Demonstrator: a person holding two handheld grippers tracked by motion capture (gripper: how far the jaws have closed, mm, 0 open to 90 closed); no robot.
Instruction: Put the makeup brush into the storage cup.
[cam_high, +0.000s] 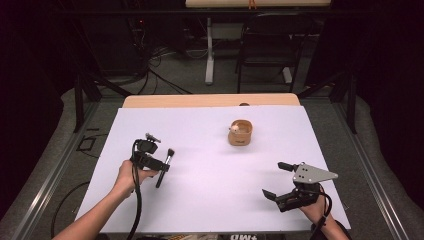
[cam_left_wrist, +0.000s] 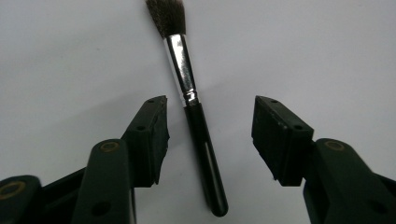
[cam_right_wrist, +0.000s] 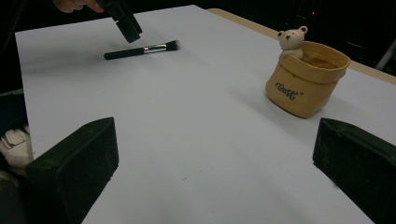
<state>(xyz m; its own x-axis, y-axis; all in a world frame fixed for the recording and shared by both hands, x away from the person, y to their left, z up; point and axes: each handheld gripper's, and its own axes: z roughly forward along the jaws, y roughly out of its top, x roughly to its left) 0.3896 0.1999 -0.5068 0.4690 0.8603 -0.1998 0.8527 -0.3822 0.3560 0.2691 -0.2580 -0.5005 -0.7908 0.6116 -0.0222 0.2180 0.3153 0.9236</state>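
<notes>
Flanking brush (cam_left_wrist: 196, 126), bear pot (cam_high: 240, 132) apart

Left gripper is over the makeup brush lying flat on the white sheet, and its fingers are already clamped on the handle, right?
Not quite. The left gripper is over the makeup brush, which lies flat on the white sheet, but its fingers are not clamped on the handle: the left gripper view shows a gap on both sides of it.

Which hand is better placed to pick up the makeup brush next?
Left. The left gripper hangs right over the makeup brush, its handle lying between the open jaws, untouched. The right gripper sits open at the table's near right corner, far from it.
</notes>
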